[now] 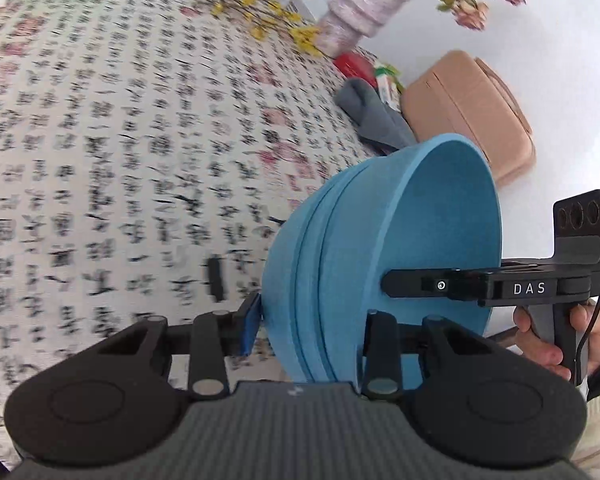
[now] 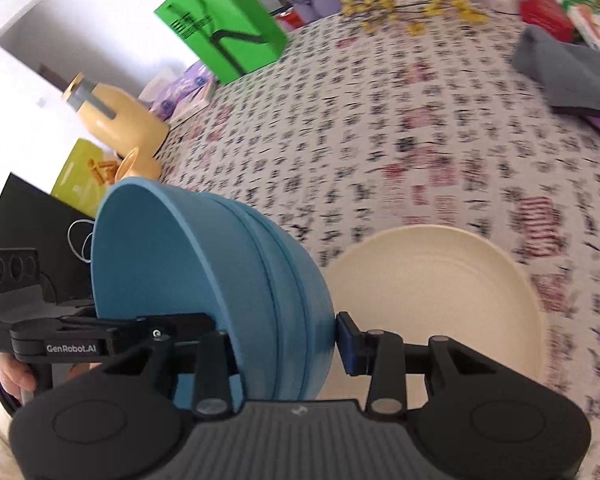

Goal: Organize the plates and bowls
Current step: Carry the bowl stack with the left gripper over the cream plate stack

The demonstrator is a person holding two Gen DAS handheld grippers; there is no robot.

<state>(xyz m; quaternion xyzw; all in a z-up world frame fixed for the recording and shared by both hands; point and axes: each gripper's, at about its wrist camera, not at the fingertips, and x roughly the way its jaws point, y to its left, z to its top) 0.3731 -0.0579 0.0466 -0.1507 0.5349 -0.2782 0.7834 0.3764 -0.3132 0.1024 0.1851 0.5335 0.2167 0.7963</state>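
Observation:
A blue bowl (image 1: pixel 380 248) is held on its side above the patterned tablecloth, clamped by both grippers. My left gripper (image 1: pixel 312 320) is shut on its wall: one blue pad presses the outside, the other finger sits inside. My right gripper (image 2: pixel 288 344) grips the same blue bowl (image 2: pixel 204 272) from the opposite side, one pad outside, one finger inside. In the left wrist view the bowl's mouth faces right; in the right wrist view it faces left. A cream plate (image 2: pixel 440 292) lies flat on the cloth just right of the bowl.
A pink case (image 1: pixel 468 116), grey cloth (image 1: pixel 376 120), red box (image 1: pixel 354 66) and pink vase (image 1: pixel 360 8) with flowers stand at the table's far right. A green bag (image 2: pixel 224 36), yellow jug (image 2: pixel 120 120) and black bag (image 2: pixel 36 220) stand along the left.

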